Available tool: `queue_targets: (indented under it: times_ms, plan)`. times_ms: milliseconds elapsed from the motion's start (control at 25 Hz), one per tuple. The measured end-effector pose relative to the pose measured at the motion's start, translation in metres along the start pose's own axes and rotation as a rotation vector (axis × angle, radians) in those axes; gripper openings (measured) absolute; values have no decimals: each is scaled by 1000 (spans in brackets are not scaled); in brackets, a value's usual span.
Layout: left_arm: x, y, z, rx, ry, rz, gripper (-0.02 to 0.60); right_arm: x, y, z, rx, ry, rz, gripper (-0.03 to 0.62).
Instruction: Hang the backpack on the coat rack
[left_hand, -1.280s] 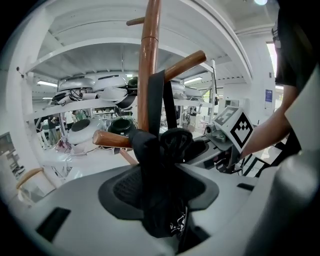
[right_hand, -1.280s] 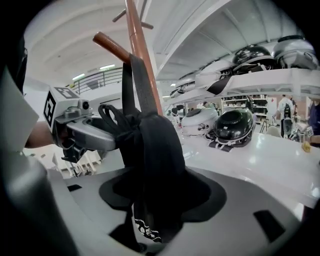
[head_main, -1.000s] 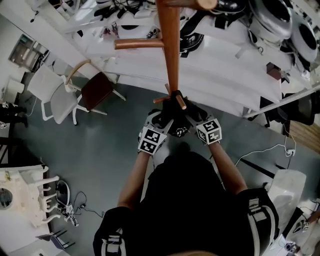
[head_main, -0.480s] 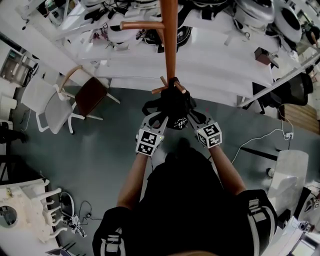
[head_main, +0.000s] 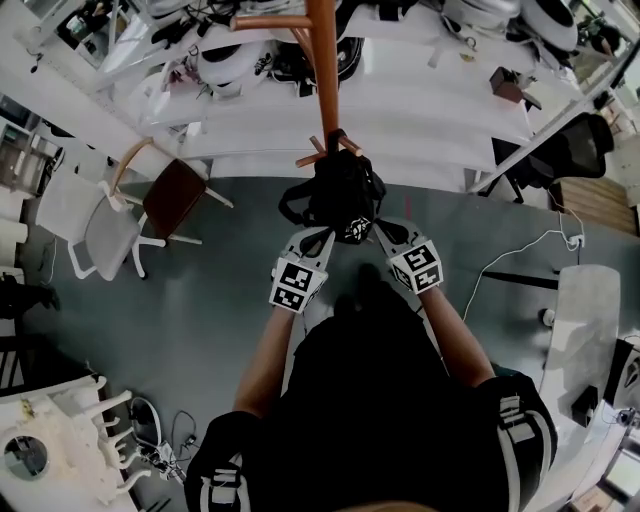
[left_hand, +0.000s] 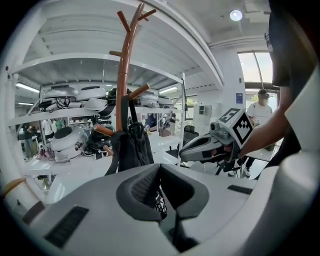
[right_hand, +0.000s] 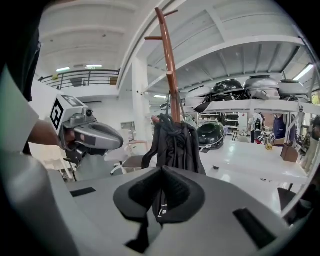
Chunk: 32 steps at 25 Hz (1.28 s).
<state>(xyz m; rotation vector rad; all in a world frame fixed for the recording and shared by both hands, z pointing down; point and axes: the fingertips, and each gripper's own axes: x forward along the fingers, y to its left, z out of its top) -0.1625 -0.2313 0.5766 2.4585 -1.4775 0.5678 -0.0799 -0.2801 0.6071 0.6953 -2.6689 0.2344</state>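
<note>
**Backpack on the rack, both grippers shut just behind it**

The black backpack (head_main: 338, 192) hangs against the post of the wooden coat rack (head_main: 322, 80). Its top loop is at the short lower pegs (head_main: 308, 158), and its straps bulge out to either side. In the gripper views it hangs upright and slack, clear of the floor.

Right behind the rack runs the long edge of the white shelving (head_main: 430, 110), so there is little room beyond the post. To the rack's left the grey floor (head_main: 210, 290) lies open up to a brown-seated chair (head_main: 172, 195) and a white chair (head_main: 100, 225). To its right, a slanted white frame and a dark office chair (head_main: 570, 150) narrow the space, and a white cable (head_main: 520, 270) trails across the floor.

The left gripper (head_main: 320, 240) and the right gripper (head_main: 386, 230) sit side by side just below the bag in the head view, both aimed at it. The jaws of each have just closed, and in each gripper's own view the pads meet. Only a sliver of black fabric shows past the notch, and neither pair visibly clamps anything.

A small white print (head_main: 355, 232) on the bag's lower edge is too small to read. The cubes carry black-and-white square markers with no legible words.
</note>
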Motion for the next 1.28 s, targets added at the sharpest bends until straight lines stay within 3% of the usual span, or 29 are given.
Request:
queue_targets:
  times_ms: [320, 800, 1000, 1280]
  plan:
    - [-16, -25, -14, 9, 2, -64, 23, -19, 28, -12, -11, -1, -23, 14]
    - [-35, -39, -28, 23, 0, -87, 23, -34, 53, -19, -35, 6, -40, 14]
    - [-37, -38, -26, 30, 0, -94, 23, -35, 47, -15, 85, -16, -44, 14]
    - [-38, -35, -29, 52, -2, -92, 23, -31, 48, -8, 30, -18, -50, 14]
